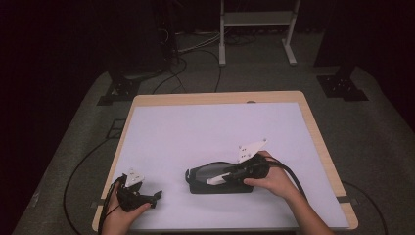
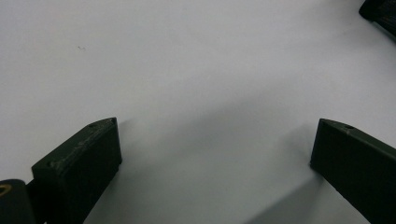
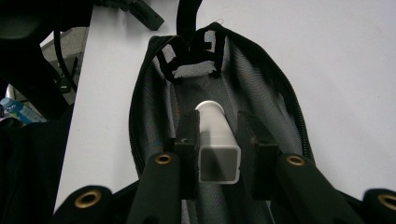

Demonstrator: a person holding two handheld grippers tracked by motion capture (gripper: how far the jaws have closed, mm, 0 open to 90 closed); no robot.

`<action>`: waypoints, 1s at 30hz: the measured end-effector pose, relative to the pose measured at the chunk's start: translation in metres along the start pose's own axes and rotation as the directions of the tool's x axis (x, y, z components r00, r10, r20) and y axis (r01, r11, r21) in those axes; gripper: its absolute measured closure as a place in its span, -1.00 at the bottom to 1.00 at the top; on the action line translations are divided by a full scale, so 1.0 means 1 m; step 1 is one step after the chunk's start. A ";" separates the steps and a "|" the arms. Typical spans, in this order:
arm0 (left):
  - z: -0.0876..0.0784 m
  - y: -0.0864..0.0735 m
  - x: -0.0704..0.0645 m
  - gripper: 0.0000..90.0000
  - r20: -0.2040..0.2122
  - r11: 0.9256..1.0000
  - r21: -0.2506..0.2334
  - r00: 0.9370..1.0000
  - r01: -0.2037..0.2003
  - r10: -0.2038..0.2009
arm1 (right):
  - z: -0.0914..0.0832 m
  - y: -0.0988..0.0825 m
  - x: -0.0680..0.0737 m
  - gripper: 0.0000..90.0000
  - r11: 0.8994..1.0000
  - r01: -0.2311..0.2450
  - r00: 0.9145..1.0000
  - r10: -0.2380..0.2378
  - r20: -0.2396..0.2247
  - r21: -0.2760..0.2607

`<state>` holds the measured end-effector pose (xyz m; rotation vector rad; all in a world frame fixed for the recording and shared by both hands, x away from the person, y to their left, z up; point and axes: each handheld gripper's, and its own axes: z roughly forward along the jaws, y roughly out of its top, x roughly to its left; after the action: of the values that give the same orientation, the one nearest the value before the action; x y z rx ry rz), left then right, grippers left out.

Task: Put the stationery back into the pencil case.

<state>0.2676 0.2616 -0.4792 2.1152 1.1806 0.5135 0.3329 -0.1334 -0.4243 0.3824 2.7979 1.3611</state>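
Observation:
A black zip pouch [image 1: 198, 185] lies open near the front middle of the white mat. Its grey mesh lining [image 3: 275, 93] spreads around my right gripper [image 3: 218, 128], which reaches inside it. That gripper [image 1: 220, 178] is shut on a white square-section tube with a rounded tip [image 3: 217, 140], held level just above the lining. My left gripper [image 1: 157, 195] rests at the front left of the mat, well apart from the pouch. Its jaws stand wide open over bare mat [image 2: 217, 135] with nothing between them. A corner of the pouch [image 2: 380, 11] shows at the top right.
The white mat [image 1: 215, 127] covers a wooden table [image 1: 320, 142]. On the floor behind are cables [image 1: 195, 63], a white stand [image 1: 254, 19] and black bases [image 1: 342, 85]. A blue-labelled bottle [image 3: 14, 109] lies off the table's edge.

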 end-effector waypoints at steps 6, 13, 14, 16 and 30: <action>0.000 0.000 0.000 -0.98 0.000 1.000 -0.001 1.000 0.001 -0.001 | -0.003 0.002 0.001 0.47 1.000 0.003 1.000 -0.002 0.010 -0.030; 0.000 0.000 0.000 -0.98 0.000 1.000 -0.001 1.000 0.001 -0.001 | -0.016 0.002 0.000 0.43 0.999 -0.005 1.000 0.006 0.024 -0.052; 0.000 0.000 0.000 -0.98 0.000 1.000 -0.003 1.000 0.004 -0.004 | -0.021 0.002 0.001 0.38 0.998 -0.010 0.999 0.013 0.032 -0.069; 0.000 0.000 0.000 -0.98 0.000 1.000 -0.002 1.000 0.004 -0.004 | -0.025 0.002 0.001 0.33 0.997 -0.013 0.999 0.016 0.043 -0.076; 0.000 0.000 0.000 -0.98 -0.001 1.000 0.000 1.000 0.000 0.000 | -0.048 -0.012 -0.004 -0.28 0.986 -0.097 0.981 0.118 0.157 -0.134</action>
<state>0.2677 0.2614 -0.4792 2.1155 1.1809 0.5141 0.3285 -0.1789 -0.4044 0.6199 2.5773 1.4441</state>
